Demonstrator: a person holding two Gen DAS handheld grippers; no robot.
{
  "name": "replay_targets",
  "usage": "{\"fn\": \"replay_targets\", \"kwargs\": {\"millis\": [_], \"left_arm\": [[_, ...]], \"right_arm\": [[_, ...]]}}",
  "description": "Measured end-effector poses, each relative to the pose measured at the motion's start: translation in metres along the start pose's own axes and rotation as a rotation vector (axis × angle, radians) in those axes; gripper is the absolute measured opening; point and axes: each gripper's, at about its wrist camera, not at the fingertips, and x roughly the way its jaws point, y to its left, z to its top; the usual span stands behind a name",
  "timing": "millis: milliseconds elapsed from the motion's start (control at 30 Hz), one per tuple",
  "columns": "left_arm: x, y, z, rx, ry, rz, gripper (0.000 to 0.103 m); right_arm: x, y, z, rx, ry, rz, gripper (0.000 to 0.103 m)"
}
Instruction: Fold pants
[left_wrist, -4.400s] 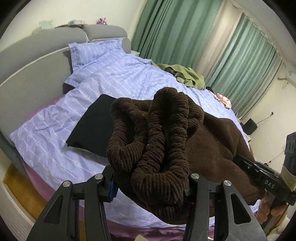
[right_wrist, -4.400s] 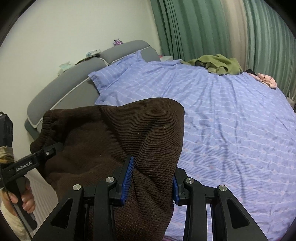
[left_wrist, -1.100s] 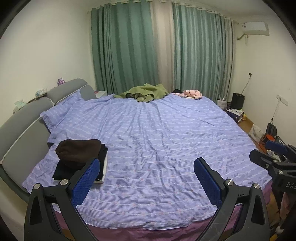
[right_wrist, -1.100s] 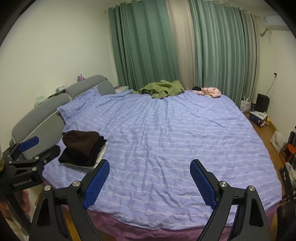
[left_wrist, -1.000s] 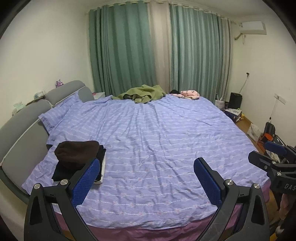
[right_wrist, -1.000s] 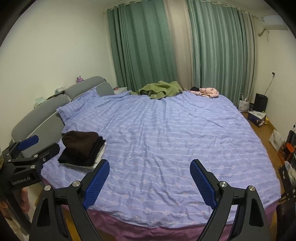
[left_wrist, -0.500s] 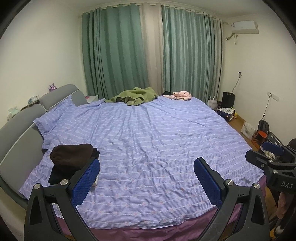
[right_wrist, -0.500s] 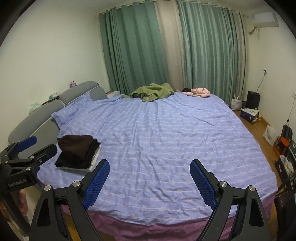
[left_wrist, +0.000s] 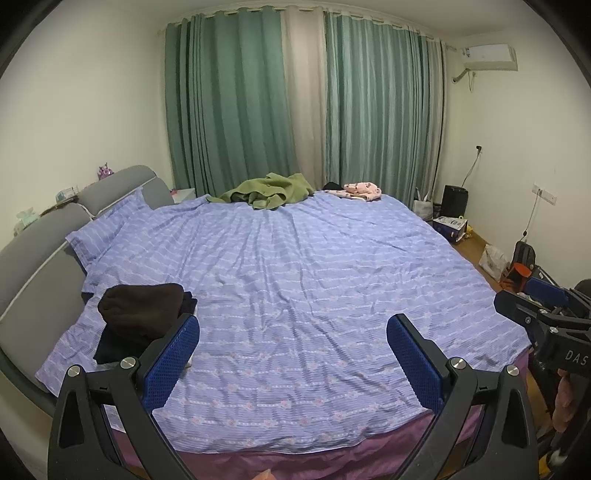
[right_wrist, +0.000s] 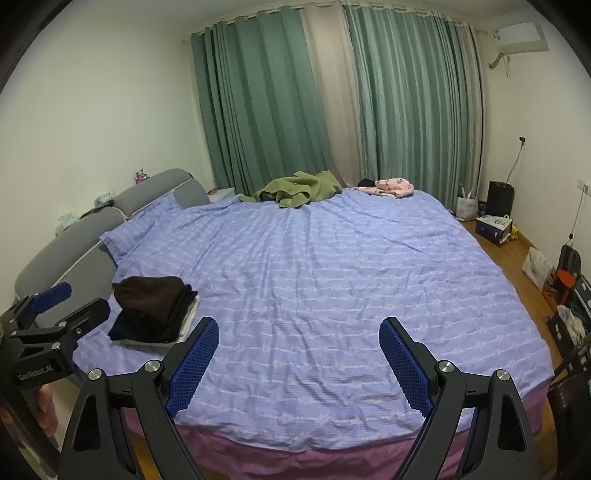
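Observation:
The folded brown pants (left_wrist: 140, 306) lie on top of a small stack of folded dark clothes at the near left corner of the bed; they also show in the right wrist view (right_wrist: 151, 295). My left gripper (left_wrist: 291, 339) is open and empty, held back from the bed's foot edge. My right gripper (right_wrist: 297, 343) is open and empty beside it. The left gripper shows at the left of the right wrist view (right_wrist: 55, 314), and the right gripper at the right of the left wrist view (left_wrist: 535, 310).
The bed (left_wrist: 314, 266) has a purple striped cover and a grey headboard (left_wrist: 40, 243) on the left. A green garment (left_wrist: 269, 190) and a pink garment (left_wrist: 360, 190) lie at the far side by the curtains. Bags and boxes (right_wrist: 495, 225) stand along the right wall.
Both grippers have let go of the brown pants, which now rest on the stack. Both have opened and pulled back from the bed, widening the view.

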Motion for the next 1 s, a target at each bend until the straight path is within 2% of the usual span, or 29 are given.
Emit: {"fn": "replay_targets", "kwargs": {"millis": [700, 1000], "left_arm": [[0.005, -0.011, -0.001, -0.003, 0.004, 0.005, 0.103], [0.023, -0.011, -0.002, -0.008, 0.051, 0.005, 0.103]], "right_arm": [[0.003, -0.008, 0.001, 0.0, 0.016, -0.013, 0.089], [0.018, -0.017, 0.0, 0.014, 0.054, -0.02, 0.089]]}}
